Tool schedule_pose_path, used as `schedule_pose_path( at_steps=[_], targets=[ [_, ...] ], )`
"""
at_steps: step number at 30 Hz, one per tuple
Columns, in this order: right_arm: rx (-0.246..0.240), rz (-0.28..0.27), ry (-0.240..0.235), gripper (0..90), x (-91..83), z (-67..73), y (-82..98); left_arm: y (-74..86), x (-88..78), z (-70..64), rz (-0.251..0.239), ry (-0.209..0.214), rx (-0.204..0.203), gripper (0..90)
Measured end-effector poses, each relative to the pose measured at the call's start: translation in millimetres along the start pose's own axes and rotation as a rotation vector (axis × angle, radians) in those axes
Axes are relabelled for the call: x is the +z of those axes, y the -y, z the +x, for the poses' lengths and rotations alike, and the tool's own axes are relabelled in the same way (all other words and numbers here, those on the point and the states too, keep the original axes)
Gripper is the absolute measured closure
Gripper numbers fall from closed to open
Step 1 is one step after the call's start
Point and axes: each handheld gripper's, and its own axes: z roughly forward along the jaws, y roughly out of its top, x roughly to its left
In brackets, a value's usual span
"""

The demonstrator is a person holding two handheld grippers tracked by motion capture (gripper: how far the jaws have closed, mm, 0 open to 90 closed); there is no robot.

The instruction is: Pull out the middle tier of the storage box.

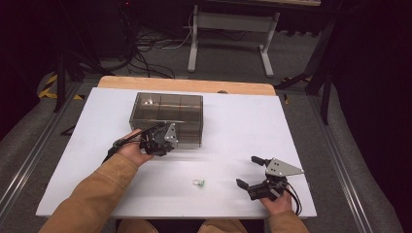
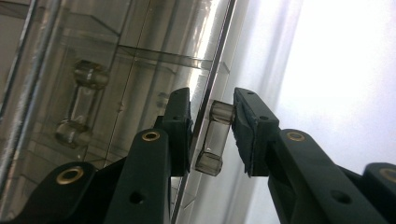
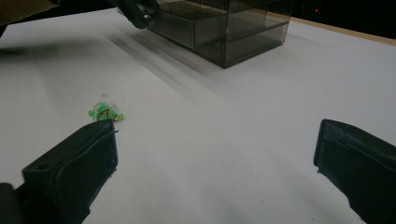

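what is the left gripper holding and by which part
The left gripper has its jaws around the clear handle on the front of the smoky drawer box; whether the pads press it cannot be told. The right gripper is open, holding nothing.

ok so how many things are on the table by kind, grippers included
Grippers: 2, the left gripper at the drawer box, the right gripper near the table's front edge.
Smoky clear drawer boxes: 1, the drawer box.
Small green items: 1, the green item.
Total: 4
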Motion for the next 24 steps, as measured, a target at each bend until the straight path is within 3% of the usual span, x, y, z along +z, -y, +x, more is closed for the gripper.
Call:
schedule_pose_path(
  at_steps=[24],
  targets=[
    [0.0, 0.001, 0.001, 0.0, 0.1, 0.0, 0.0, 3.6, -5.4, -8.5, -0.003, 0.018, 0.008, 68.9]
  ],
)
